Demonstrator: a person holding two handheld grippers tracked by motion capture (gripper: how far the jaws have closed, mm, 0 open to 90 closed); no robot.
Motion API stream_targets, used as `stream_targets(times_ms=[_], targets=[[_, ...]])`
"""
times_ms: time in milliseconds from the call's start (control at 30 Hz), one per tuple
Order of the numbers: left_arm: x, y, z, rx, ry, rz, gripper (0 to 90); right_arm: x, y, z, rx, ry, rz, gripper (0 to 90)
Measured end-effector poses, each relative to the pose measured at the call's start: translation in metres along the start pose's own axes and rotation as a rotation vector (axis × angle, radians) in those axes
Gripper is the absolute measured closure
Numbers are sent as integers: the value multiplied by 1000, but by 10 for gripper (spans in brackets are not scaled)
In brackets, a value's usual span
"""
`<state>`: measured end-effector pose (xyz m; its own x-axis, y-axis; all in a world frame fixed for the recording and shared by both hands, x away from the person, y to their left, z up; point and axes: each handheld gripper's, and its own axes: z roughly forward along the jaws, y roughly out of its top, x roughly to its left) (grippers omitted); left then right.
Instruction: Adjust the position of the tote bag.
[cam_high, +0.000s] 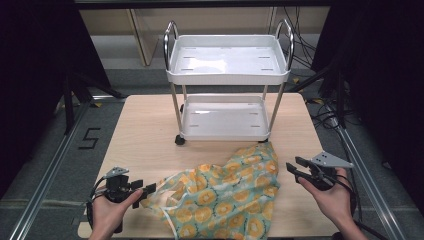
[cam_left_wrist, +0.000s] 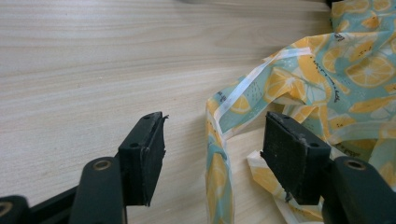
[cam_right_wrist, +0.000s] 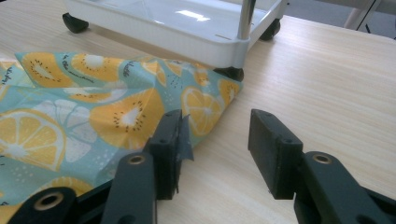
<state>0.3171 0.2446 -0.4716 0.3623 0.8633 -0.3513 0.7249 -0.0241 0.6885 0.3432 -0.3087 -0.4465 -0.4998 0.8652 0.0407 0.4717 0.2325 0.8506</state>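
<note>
Jaws apart on both grippers — lemon-print bag (cam_high: 225, 195) lies unheld.

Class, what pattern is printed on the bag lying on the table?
Orange citrus slices on teal, on the bag; clearest in the right gripper view.

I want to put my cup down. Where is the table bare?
Bare wood lies left of the white cart and beyond the left tool, and right of the cart past the right tool. The fruit-print bag crowds the front middle.
</note>
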Motion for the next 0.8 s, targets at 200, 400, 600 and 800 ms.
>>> stream_targets(times_ms=[200, 400, 600, 800], targets=[[-6, -1, 2, 80, -48, 43, 362, -1, 0, 0, 9, -1, 7, 537], [-3, -7, 16, 227, 9, 110, 354, 1, 0, 1, 10, 1, -16, 533], [-8, -8, 22, 276, 27, 156, 441, 1, 0, 1, 21, -1, -17, 531], [-14, -8, 28, 329, 13, 229, 647, 0, 1, 2, 6, 8, -48, 528]])
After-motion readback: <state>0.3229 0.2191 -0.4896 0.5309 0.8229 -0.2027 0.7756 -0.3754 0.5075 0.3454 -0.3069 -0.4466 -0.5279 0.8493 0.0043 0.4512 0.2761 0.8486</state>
